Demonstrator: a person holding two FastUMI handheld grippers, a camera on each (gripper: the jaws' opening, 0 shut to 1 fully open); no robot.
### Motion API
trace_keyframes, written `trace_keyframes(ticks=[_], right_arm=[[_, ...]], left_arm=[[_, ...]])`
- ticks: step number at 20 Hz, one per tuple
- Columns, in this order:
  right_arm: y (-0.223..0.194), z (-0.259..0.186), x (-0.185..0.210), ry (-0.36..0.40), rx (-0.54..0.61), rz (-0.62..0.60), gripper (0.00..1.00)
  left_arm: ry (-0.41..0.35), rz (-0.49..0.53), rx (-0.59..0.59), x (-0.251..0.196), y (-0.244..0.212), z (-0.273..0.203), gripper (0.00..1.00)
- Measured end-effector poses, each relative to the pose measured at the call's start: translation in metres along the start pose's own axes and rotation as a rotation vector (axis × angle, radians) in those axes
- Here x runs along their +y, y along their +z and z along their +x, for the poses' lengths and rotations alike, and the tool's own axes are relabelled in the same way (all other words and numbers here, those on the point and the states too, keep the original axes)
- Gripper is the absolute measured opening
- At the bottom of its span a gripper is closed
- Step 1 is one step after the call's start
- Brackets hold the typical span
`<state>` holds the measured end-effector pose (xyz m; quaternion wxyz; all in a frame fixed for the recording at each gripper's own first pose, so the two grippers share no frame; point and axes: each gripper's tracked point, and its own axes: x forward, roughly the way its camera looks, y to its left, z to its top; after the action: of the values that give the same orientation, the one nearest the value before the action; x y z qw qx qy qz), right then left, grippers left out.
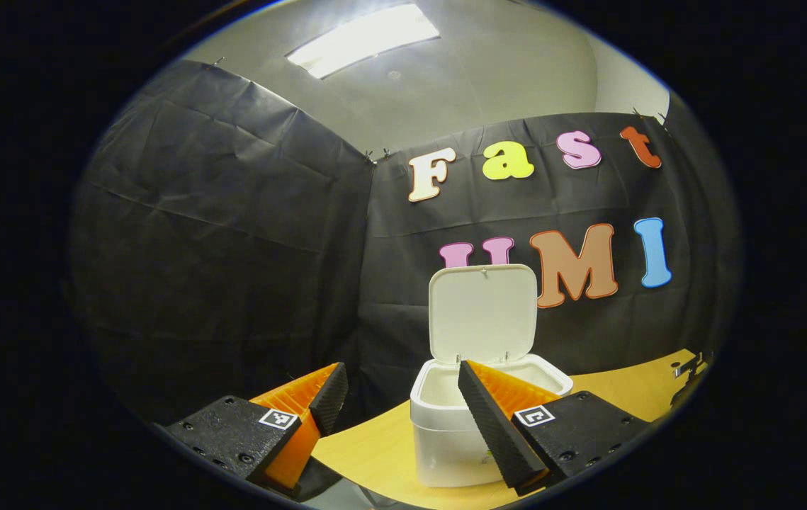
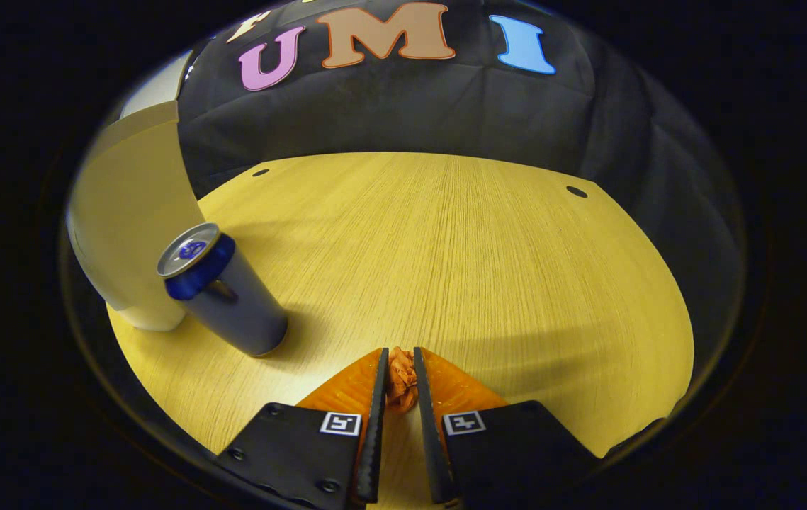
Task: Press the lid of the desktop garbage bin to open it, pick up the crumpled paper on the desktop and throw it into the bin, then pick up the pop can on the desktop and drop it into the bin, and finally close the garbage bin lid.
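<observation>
Your right gripper (image 2: pixel 397 372) pinches the crumpled paper (image 2: pixel 401 379) tight in its jaws, low over the bench (image 2: pixel 460 248). The bin (image 2: pixel 127 234) stands off to its left, behind the can (image 2: pixel 222 290), lid (image 1: pixel 482 312) up. Your left gripper (image 1: pixel 403 397) is spread wide, holding nothing.

Wooden desktop (image 2: pixel 488 255): bin (image 1: pixel 449 439), pop can (image 2: pixel 229 294).

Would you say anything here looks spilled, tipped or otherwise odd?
Nothing stands out. The bin sits upright with its lid raised, the can stands upright beside it, and the right gripper pinches the paper.
</observation>
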<state>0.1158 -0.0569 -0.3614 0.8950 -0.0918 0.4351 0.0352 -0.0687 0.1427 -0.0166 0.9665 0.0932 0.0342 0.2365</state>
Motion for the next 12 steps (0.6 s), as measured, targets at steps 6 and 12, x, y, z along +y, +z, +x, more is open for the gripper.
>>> trace_keyframes(ticks=[6, 12], right_arm=[[0.056, -0.075, 0.020, 0.059, -0.132, -0.058, 0.28], [0.136, -0.170, 0.083, 0.168, -0.298, -0.175, 0.27]], left_arm=[[-0.040, -0.036, 0.010, 0.001, -0.007, 0.008, 0.95], [-0.047, -0.095, 0.014, 0.019, -0.021, 0.013, 0.95]])
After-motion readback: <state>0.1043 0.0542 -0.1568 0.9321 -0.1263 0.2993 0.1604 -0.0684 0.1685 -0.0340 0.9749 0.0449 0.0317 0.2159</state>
